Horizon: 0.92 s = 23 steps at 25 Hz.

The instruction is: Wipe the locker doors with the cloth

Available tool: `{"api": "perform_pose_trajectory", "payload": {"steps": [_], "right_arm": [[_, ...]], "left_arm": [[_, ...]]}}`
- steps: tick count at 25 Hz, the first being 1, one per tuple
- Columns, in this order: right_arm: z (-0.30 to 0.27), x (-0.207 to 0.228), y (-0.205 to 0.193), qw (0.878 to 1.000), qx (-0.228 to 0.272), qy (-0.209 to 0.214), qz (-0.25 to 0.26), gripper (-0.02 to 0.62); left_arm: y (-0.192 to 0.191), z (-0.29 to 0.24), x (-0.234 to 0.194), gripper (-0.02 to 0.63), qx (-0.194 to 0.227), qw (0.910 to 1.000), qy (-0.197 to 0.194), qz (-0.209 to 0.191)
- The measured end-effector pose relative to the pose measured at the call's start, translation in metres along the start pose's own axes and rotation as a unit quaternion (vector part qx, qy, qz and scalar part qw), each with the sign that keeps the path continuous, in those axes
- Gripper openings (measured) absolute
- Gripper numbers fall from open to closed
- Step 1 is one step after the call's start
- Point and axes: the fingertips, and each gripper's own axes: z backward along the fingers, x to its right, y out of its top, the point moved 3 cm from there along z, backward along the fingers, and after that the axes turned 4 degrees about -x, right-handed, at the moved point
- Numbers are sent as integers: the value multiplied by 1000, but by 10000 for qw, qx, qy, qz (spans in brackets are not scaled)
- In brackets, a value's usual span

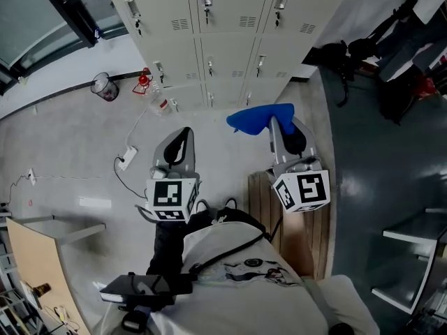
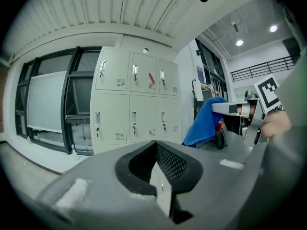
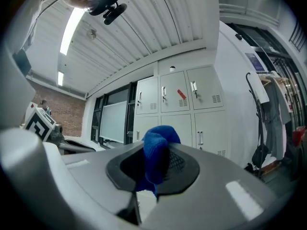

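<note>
Short of the locker doors (image 3: 173,99), my right gripper (image 3: 154,172) pinches the blue cloth (image 3: 156,145), left gripper (image 2: 156,169) closed on nothing, so I'd press flat.

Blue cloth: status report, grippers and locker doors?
Right gripper shut on the soft blue cloth. Left gripper shut, empty. Cloth short of the pale grey metal locker doors, no contact. Nothing seen between cloth and doors.

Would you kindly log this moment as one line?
right gripper: shut on blue cloth | left gripper: shut, empty | locker doors: ahead, untouched
</note>
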Motion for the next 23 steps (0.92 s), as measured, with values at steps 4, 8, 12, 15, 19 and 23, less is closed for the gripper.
{"api": "perform_pose_trajectory", "payload": {"steps": [4,8,12,15,19,23], "right_arm": [[2,0,18,9998,159,-117,62,38],[-3,-8,26,9994,302,-127,52,38],[-6,-14,33,9990,425,-137,35,38],[-9,-16,37,9985,521,-134,69,38],[-10,-21,40,9982,580,-98,117,38],[-11,-23,44,9979,620,-104,137,38]], "left_arm": [[17,0,-8,0,97,9999,-50,-79],[28,2,-21,0,314,9992,5,-241],[36,5,-26,0,350,9990,-20,-283],[40,5,-28,0,411,9987,-32,-297],[41,7,-29,0,417,9987,-53,-272],[45,8,-32,0,484,9984,-57,-280]]}}
